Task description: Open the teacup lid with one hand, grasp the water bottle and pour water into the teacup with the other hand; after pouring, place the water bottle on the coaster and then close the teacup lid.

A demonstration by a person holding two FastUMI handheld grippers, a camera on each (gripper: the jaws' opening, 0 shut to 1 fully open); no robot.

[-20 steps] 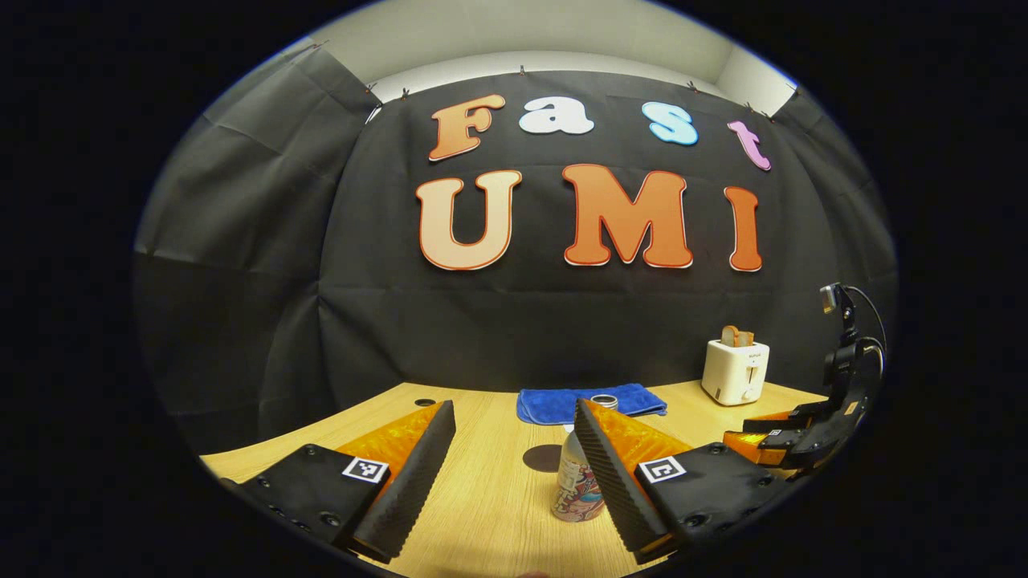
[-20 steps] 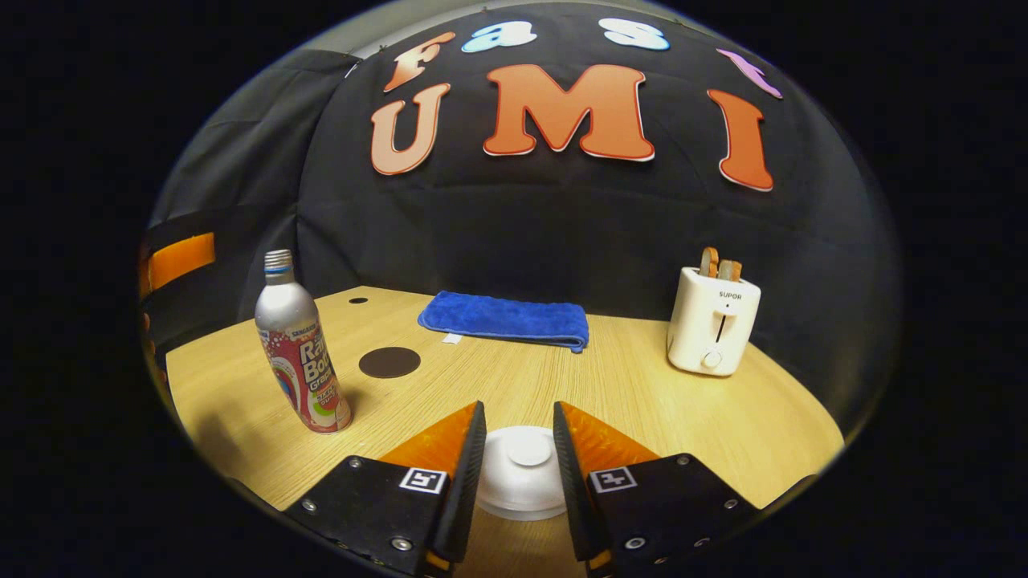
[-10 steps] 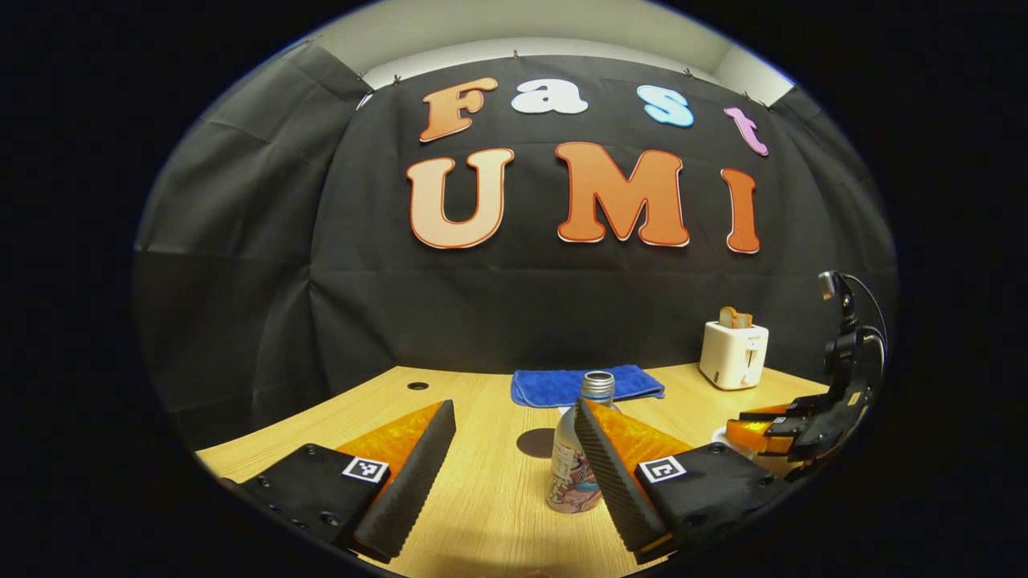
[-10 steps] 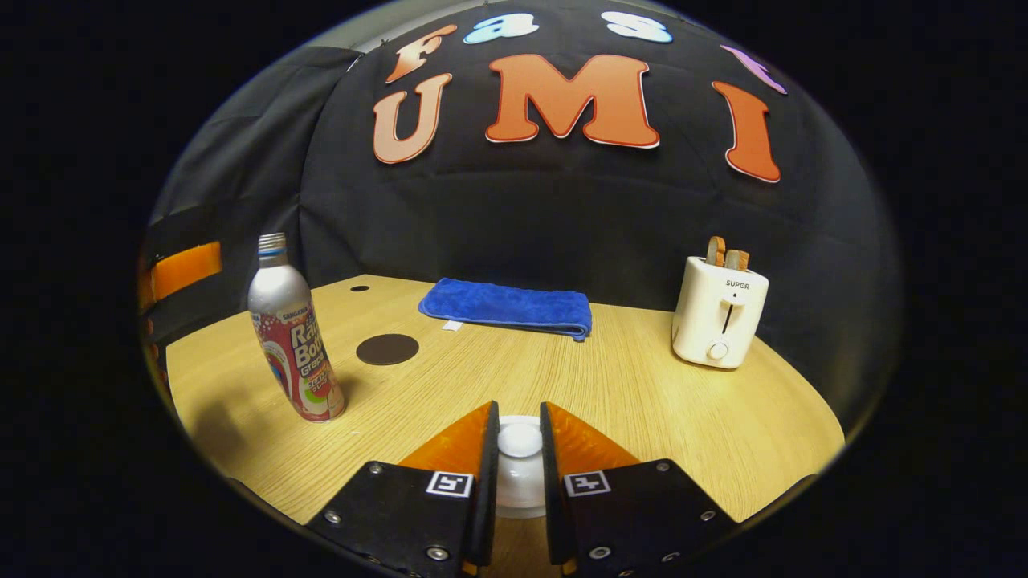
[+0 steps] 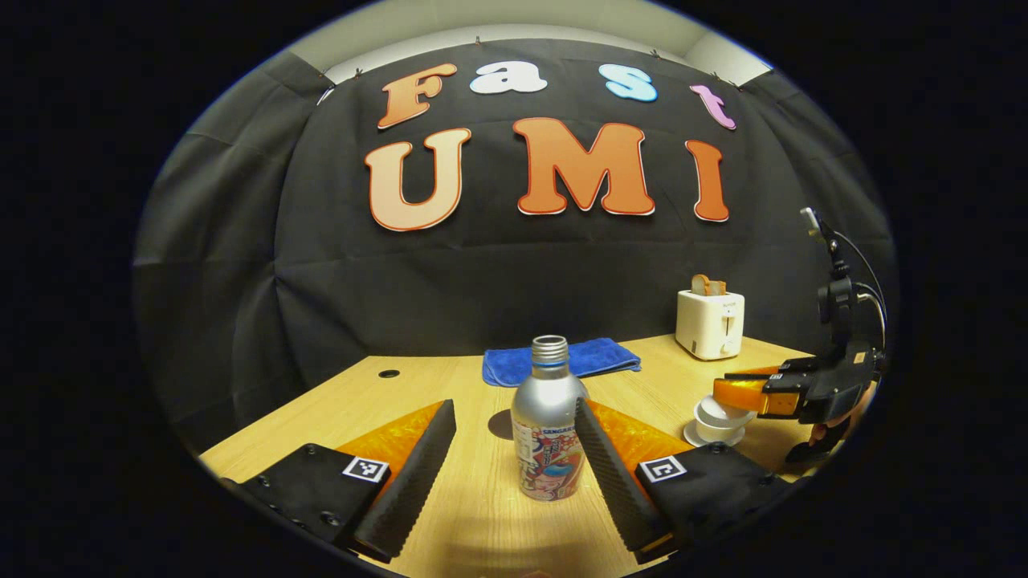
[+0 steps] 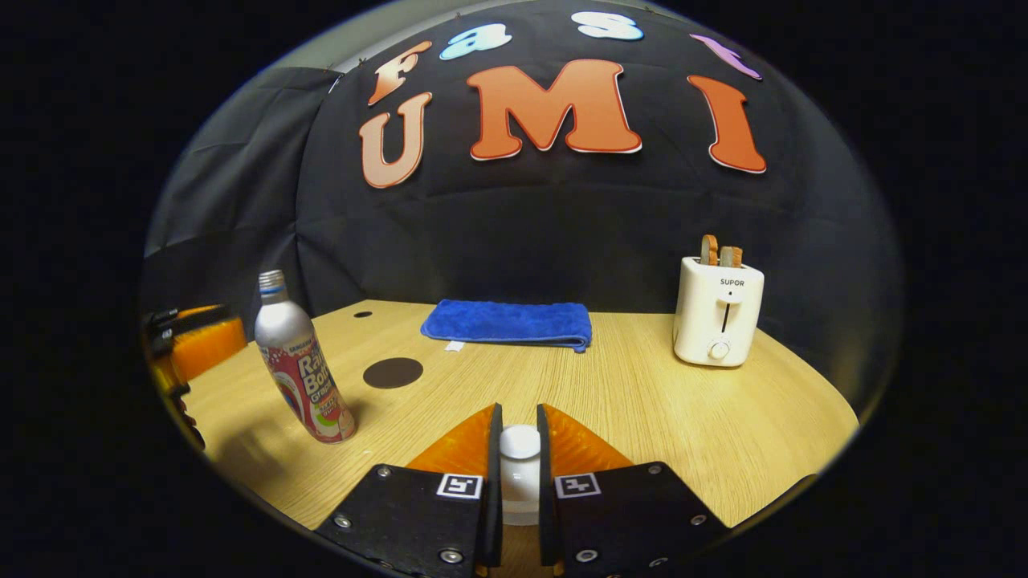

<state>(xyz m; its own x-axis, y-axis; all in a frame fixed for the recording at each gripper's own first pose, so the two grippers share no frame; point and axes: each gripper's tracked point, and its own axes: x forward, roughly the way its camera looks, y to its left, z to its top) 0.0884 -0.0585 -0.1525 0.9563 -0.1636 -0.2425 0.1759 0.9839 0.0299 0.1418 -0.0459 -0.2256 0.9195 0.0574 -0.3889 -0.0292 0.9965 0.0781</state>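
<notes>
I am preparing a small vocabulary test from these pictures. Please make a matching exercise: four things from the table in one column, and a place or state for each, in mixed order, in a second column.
Things
1. water bottle
2. teacup lid
3. coaster
4. toaster

Places or states
A. bare, nothing stands on it
B. upright between the open left gripper fingers
C. slices stick out of the top
D. knob pinched by the right gripper

Pairs: 1-B, 2-D, 3-A, 4-C

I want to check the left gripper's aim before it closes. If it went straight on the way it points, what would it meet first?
Most likely the water bottle, standing upright between the open left gripper fingers' line; depth is hard to judge.
</notes>
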